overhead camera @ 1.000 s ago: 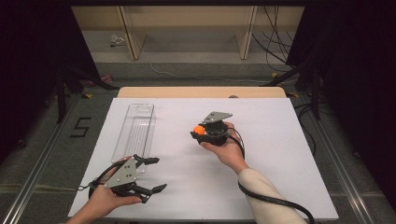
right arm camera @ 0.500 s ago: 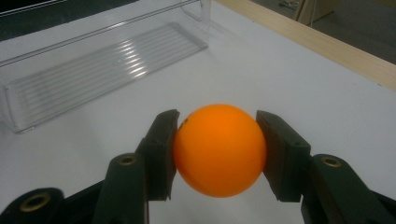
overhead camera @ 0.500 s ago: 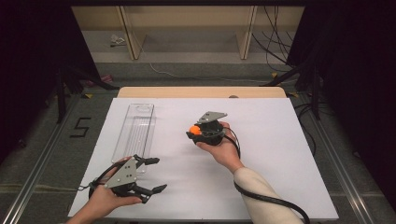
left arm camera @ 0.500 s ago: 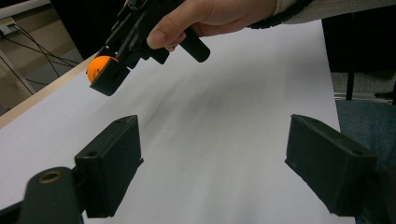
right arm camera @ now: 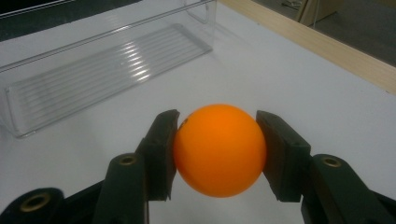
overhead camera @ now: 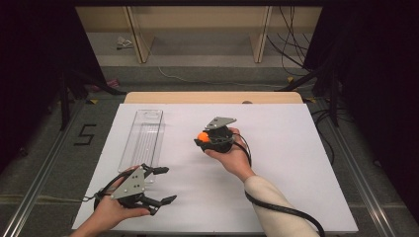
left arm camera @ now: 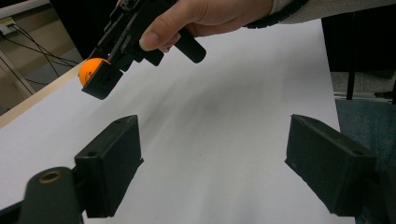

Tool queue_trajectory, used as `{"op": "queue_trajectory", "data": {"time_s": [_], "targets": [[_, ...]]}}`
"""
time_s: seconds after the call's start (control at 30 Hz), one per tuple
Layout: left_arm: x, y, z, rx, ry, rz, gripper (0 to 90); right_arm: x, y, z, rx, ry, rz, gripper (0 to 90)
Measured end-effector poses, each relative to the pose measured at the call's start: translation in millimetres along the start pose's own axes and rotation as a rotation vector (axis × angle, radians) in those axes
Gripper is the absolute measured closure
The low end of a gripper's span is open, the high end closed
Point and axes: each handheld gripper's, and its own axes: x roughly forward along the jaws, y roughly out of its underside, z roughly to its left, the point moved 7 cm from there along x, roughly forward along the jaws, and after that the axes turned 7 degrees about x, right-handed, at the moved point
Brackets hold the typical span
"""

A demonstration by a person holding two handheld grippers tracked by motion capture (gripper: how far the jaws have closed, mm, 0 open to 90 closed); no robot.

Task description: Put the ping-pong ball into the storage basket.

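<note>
An orange ball (right arm camera: 218, 149) sits clamped between the two black jaws of my right gripper (right arm camera: 215, 150), which is shut on it. In the high view that gripper (overhead camera: 201, 138) hangs over the middle of the white table, ball (overhead camera: 202, 136) at its left tip, pointing toward a clear plastic tray (overhead camera: 145, 137). The left gripper view catches the ball (left arm camera: 90, 70) from the side at its upper left. My left gripper (overhead camera: 163, 185) rests near the table's front left corner, open, with nothing between its jaws (left arm camera: 212, 163).
The clear ribbed tray (right arm camera: 93, 70) lies lengthwise on the left half of the white table sheet (overhead camera: 296, 163). A wooden edge (overhead camera: 212, 97) runs along the table's far side. A black cable (overhead camera: 281, 210) trails from the right gripper along the forearm.
My right gripper has carried the ball a little to the left, toward the tray. The left gripper has stayed where it was.
</note>
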Motion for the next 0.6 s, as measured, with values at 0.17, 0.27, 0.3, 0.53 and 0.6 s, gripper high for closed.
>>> {"op": "queue_trajectory", "data": {"time_s": [0.17,0.27,0.3,0.53,0.6], "targets": [[0.1,0.2,-0.1,0.0,0.001,0.001,17.7,1.7,-2.6,2.4,-0.004,-0.004,-0.001,51.4],[0.1,0.2,-0.1,0.002,0.003,0.001,17.7,2.8,-4.4,3.8,-0.008,-0.007,-0.002,51.4],[0.1,0.2,-0.1,0.002,0.003,0.001,17.7,2.8,-4.8,4.0,-0.008,-0.005,0.0,51.4],[0.2,0.4,-0.5,0.0,0.005,0.003,17.7,5.0,-8.2,6.2,-0.014,-0.01,-0.002,51.5],[0.3,0.3,-0.5,0.001,0.005,0.003,17.7,5.8,-9.0,7.0,-0.015,-0.011,0.0,51.4]]}}
